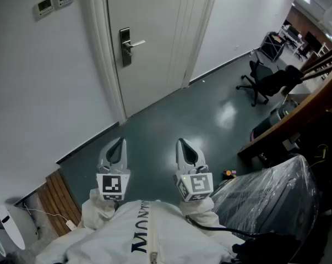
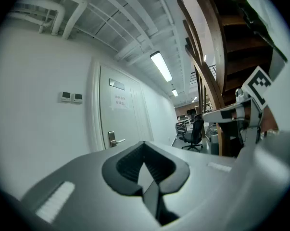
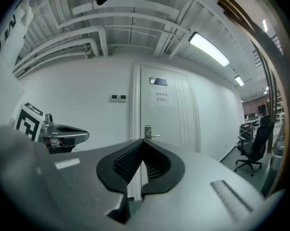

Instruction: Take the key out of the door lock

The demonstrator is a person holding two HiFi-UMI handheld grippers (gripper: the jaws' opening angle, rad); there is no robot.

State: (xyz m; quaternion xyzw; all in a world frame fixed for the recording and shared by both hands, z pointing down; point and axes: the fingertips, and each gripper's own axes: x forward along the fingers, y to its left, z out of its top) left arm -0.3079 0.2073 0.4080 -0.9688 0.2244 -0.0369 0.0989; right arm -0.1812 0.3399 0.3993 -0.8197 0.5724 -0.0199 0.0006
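A white door (image 1: 149, 43) stands shut across the floor ahead, with a metal lock plate and lever handle (image 1: 127, 45) on its left side. The lock shows small in the left gripper view (image 2: 114, 140) and in the right gripper view (image 3: 148, 132). No key can be made out at this distance. My left gripper (image 1: 120, 143) and right gripper (image 1: 180, 143) are held side by side near my body, well short of the door. Both point toward it, with jaws closed tip to tip and nothing between them (image 2: 144, 143) (image 3: 143, 141).
Two wall control panels (image 1: 54, 1) sit left of the door frame. A black office chair (image 1: 265, 84) stands to the right, beyond a dark wooden counter (image 1: 298, 114). A plastic-wrapped bundle (image 1: 270, 197) lies at my right; wooden slats (image 1: 58, 199) and a white device (image 1: 11, 227) at my left.
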